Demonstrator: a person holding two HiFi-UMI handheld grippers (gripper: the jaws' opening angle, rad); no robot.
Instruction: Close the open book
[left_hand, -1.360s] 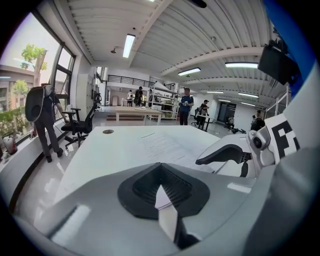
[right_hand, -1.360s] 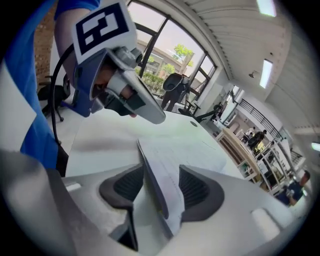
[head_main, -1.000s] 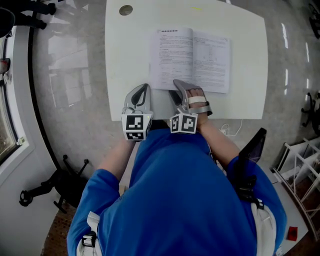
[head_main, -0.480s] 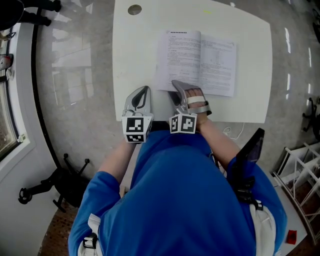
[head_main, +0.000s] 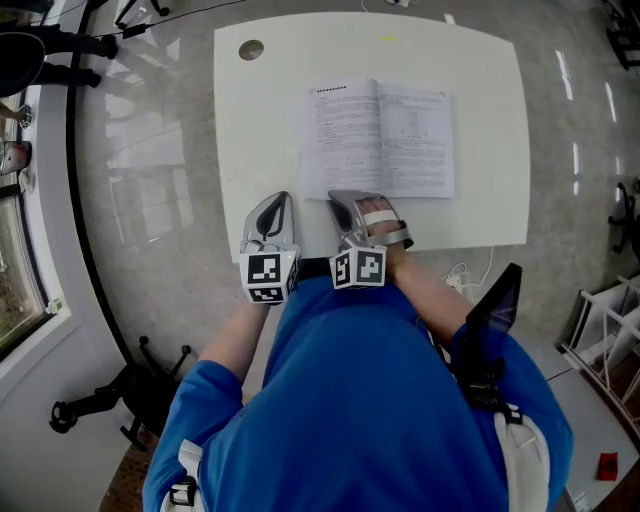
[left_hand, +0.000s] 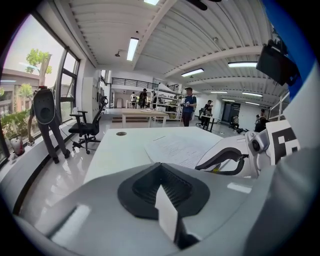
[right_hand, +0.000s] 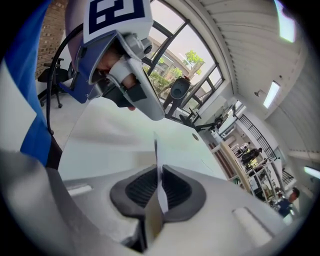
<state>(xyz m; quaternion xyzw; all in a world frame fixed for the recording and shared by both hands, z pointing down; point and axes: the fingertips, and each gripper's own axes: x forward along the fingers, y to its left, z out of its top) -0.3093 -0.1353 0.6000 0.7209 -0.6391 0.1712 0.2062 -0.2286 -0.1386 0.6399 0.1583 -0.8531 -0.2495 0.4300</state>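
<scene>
This is a big open-plan office or lab hall. Long strip lights (left_hand: 132, 48) run along a ribbed ceiling (left_hand: 200, 30), and tall windows (left_hand: 30, 75) line one wall, with trees outside. A black office chair (left_hand: 85, 131) stands on the glossy grey floor (head_main: 140, 170) beside the white surface (head_main: 260, 120). Farther back are another table (left_hand: 142, 116), a railed upper level (left_hand: 132, 81), and several people (left_hand: 188, 103) standing about. A white rack (head_main: 610, 320) shows at the head view's edge.
</scene>
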